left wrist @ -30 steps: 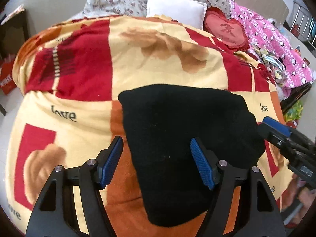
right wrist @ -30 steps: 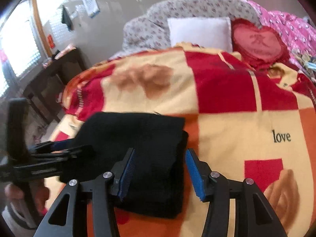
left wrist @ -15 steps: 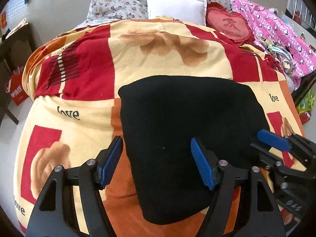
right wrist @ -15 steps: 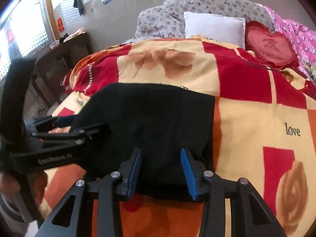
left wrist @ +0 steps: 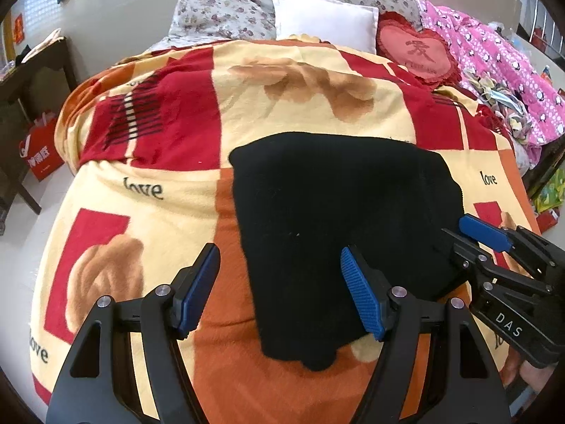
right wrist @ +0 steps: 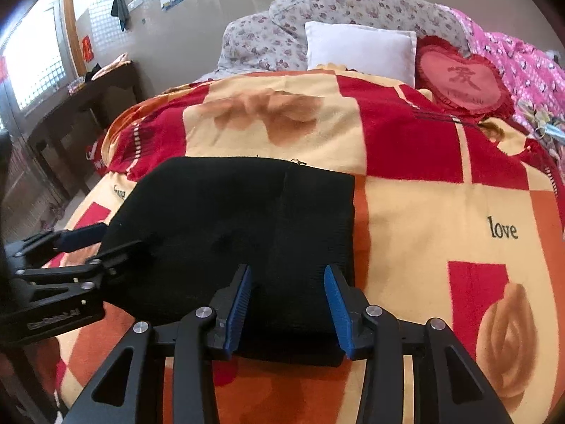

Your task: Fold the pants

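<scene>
The pants [left wrist: 339, 233] lay as a compact black block on the blanket [left wrist: 141, 183] that covered the bed, near the bed's front edge and roughly midway between its left and right edges. In the right wrist view the block [right wrist: 240, 233] showed a straight far edge, a square right corner and a faint vertical ridge where one layer overlapped another — evidence of at least one completed fold. No separate legs or waistband could be made out, so the number of folds could not be determined.

The left gripper [left wrist: 279, 289] had its fingers spread wide. The left finger [left wrist: 197, 289] stood over bare blanket; the right finger [left wrist: 360, 296] stood over the black fabric. Nothing was held between them.

The right gripper [right wrist: 287, 314] was at the near right part of the block, with its fingers partly open and straddling the near edge of the fabric. The pads did not appear to press the cloth, so no grasp was judged to exist.

Assessment: the task appeared to be in its late stage. The remaining work was probably one further fold, or only squaring the near edge, which ran uneven in the left wrist view.

A white pillow [right wrist: 360, 49] and a red heart cushion [right wrist: 462, 81] lay at the head of the bed — well apart from the pants.
</scene>
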Action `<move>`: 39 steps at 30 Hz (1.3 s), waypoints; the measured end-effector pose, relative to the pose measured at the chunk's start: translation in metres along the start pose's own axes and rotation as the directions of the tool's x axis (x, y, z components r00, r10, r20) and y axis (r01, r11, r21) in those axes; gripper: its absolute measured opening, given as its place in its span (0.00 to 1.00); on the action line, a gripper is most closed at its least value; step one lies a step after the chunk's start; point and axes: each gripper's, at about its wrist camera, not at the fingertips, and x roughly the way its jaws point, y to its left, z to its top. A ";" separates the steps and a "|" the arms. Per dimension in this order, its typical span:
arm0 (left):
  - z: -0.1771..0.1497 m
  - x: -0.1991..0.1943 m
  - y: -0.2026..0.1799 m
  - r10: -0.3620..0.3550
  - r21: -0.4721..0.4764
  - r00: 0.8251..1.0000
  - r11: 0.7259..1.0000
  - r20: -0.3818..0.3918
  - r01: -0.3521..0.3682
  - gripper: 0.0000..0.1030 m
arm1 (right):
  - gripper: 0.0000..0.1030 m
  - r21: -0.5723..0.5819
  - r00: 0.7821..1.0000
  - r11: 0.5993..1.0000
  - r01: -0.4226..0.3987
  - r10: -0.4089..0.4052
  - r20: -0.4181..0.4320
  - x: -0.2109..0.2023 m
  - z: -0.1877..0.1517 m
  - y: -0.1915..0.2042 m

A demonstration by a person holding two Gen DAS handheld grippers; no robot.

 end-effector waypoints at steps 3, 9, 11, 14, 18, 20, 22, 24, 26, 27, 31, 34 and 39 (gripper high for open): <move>-0.003 -0.007 0.000 0.013 0.002 1.000 1.000 0.008 -0.013 0.69 | 0.40 0.006 1.000 1.000 -0.016 0.016 0.007 -0.009 -0.001 0.001; -0.011 -0.024 0.001 0.026 -0.008 0.999 1.000 0.043 -0.026 0.69 | 0.40 0.016 0.999 1.000 -0.007 0.006 0.051 -0.030 -0.005 0.005; -0.013 -0.029 0.000 0.027 -0.010 0.999 1.000 0.046 -0.027 0.69 | 0.42 0.024 0.998 1.000 -0.012 0.010 0.059 -0.035 -0.006 0.006; -0.017 -0.036 0.000 0.033 -0.014 0.998 0.999 0.060 -0.032 0.69 | 0.43 0.023 0.998 1.000 -0.014 0.012 0.065 -0.040 -0.008 0.010; -0.021 -0.045 -0.001 0.051 -0.009 0.995 0.999 0.082 -0.051 0.69 | 0.43 0.026 0.997 0.999 -0.019 0.017 0.069 -0.043 -0.011 0.016; -0.023 -0.048 -0.001 0.054 -0.007 0.995 0.999 0.088 -0.054 0.69 | 0.44 0.031 0.997 0.999 -0.018 0.016 0.071 -0.044 -0.012 0.017; -0.024 -0.051 -0.002 0.060 -0.008 0.994 0.998 0.097 -0.059 0.69 | 0.44 0.040 0.997 0.999 -0.017 0.014 0.072 -0.045 -0.013 0.018; -0.026 -0.054 -0.003 0.068 -0.005 0.992 0.998 0.104 -0.067 0.69 | 0.44 0.044 0.997 0.999 -0.015 0.012 0.071 -0.046 -0.014 0.019; -0.027 -0.056 -0.004 0.070 -0.004 0.992 0.998 0.109 -0.070 0.69 | 0.44 0.039 0.997 0.999 -0.011 0.008 0.071 -0.046 -0.014 0.019; -0.027 -0.057 -0.004 0.071 -0.004 0.991 0.997 0.112 -0.071 0.69 | 0.44 0.039 0.997 0.999 -0.009 0.006 0.073 -0.047 -0.014 0.020; -0.029 -0.059 -0.004 0.076 -0.009 0.991 0.997 0.114 -0.075 0.69 | 0.44 0.041 0.997 0.999 -0.011 0.008 0.076 -0.049 -0.014 0.021; -0.030 -0.059 -0.004 0.078 -0.011 0.991 0.997 0.111 -0.077 0.69 | 0.44 0.039 0.997 0.999 -0.014 0.011 0.075 -0.049 -0.014 0.022; -0.030 -0.060 -0.003 0.077 -0.012 0.991 0.997 0.113 -0.076 0.69 | 0.44 0.041 0.998 0.999 -0.017 0.014 0.068 -0.049 -0.016 0.024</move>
